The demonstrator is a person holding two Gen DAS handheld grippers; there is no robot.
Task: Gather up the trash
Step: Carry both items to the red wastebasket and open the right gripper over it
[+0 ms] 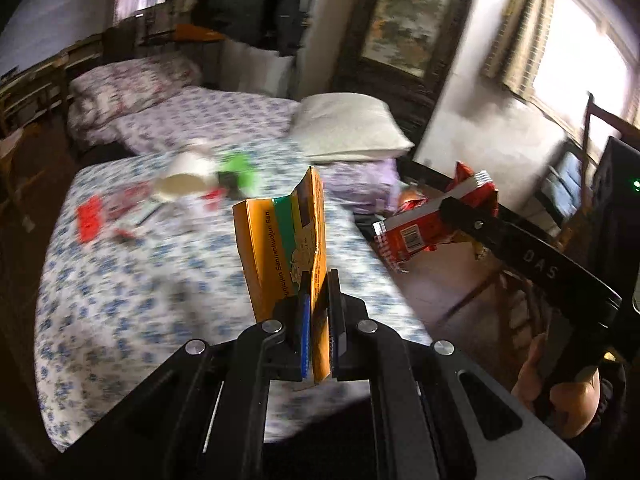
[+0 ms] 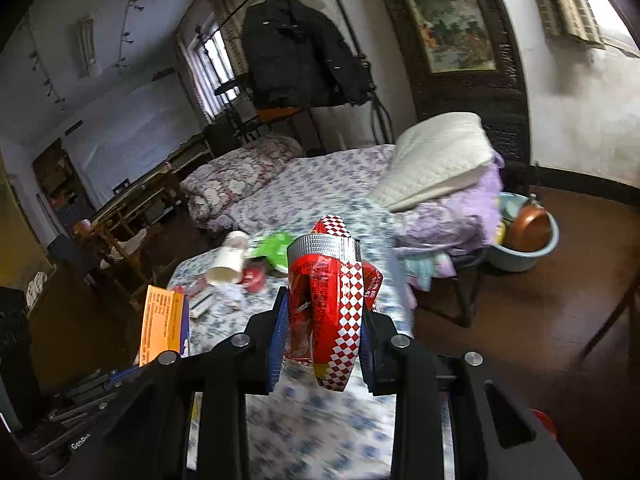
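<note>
My left gripper is shut on a flattened orange box, held upright above the bed; the same orange box shows at the left of the right wrist view. My right gripper is shut on a crumpled red snack wrapper with a red-and-white checked edge. That wrapper also appears at the right of the left wrist view, pinched in the right gripper's black fingers. On the flowered bed sheet lie a tipped white paper cup, a green wrapper and red scraps.
A white pillow lies on purple bedding at the head of the bed. A blue basin with a copper pan stands on the dark floor to the right. Wooden chairs stand by the window, a dark jacket hangs behind the bed.
</note>
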